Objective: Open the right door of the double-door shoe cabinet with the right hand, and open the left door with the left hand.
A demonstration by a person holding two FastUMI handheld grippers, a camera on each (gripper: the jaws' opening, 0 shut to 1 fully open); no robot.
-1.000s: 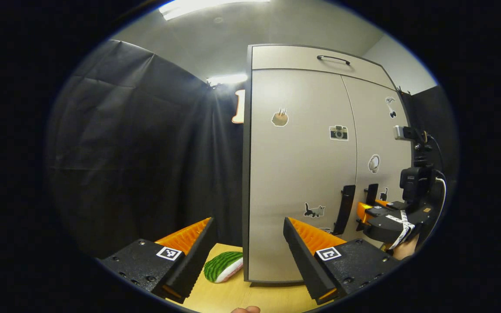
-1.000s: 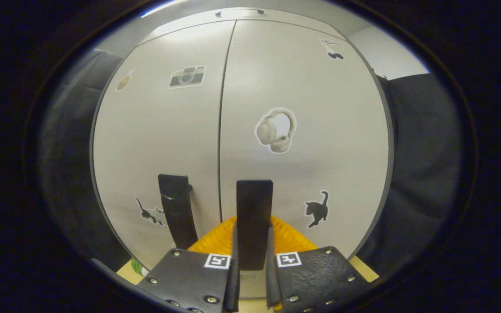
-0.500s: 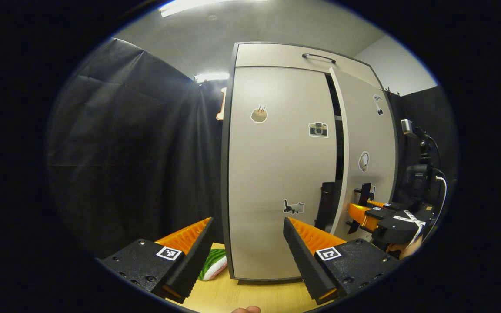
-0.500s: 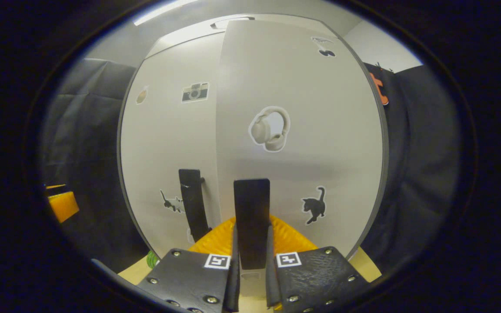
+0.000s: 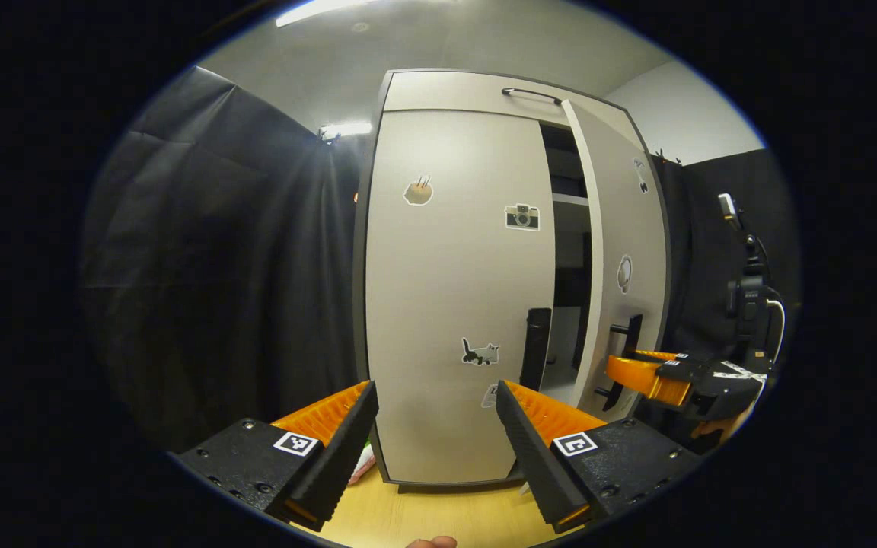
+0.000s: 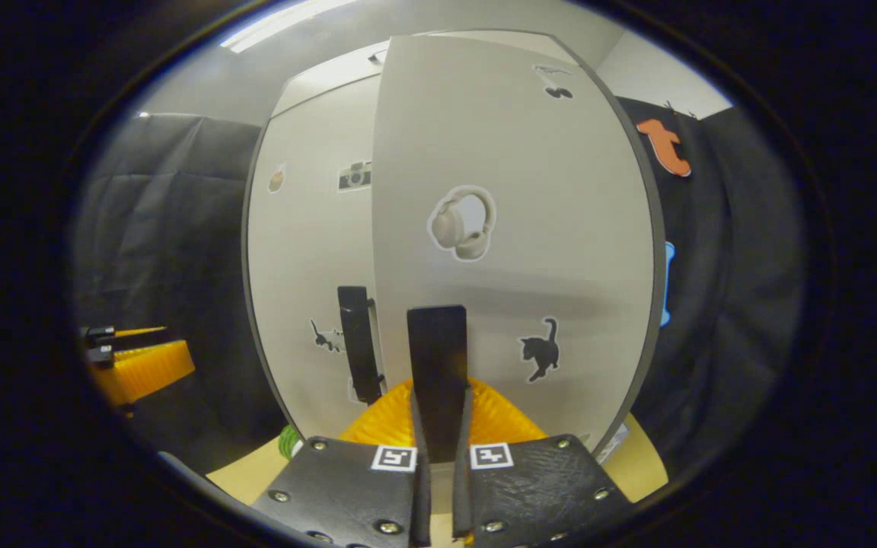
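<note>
Black cloth booth walls, pale wood table (image 5: 408,517) at the bottom, shoe cabinet (image 5: 469,91) standing on it. In the left gripper view the left door (image 5: 454,289) is flush shut, its dark vertical handle (image 5: 536,346) near the inner edge; the right door (image 5: 621,251) is swung out partway, dark shelves visible in the gap between the doors. The left gripper (image 5: 435,411) has its jaws spread wide and holding nothing, short of the cabinet, framing the lower part of the left door; that door's handle sits up and to the right of the jaws, apart from them. The right gripper (image 5: 636,373) appears further right at the right door's handle (image 5: 625,354), a hand (image 5: 716,426) behind it. In the right gripper view the right gripper (image 6: 438,426) has its jaws closed narrow on the right door handle (image 6: 437,365), which stands upright between them. Stickers on both doors.
</note>
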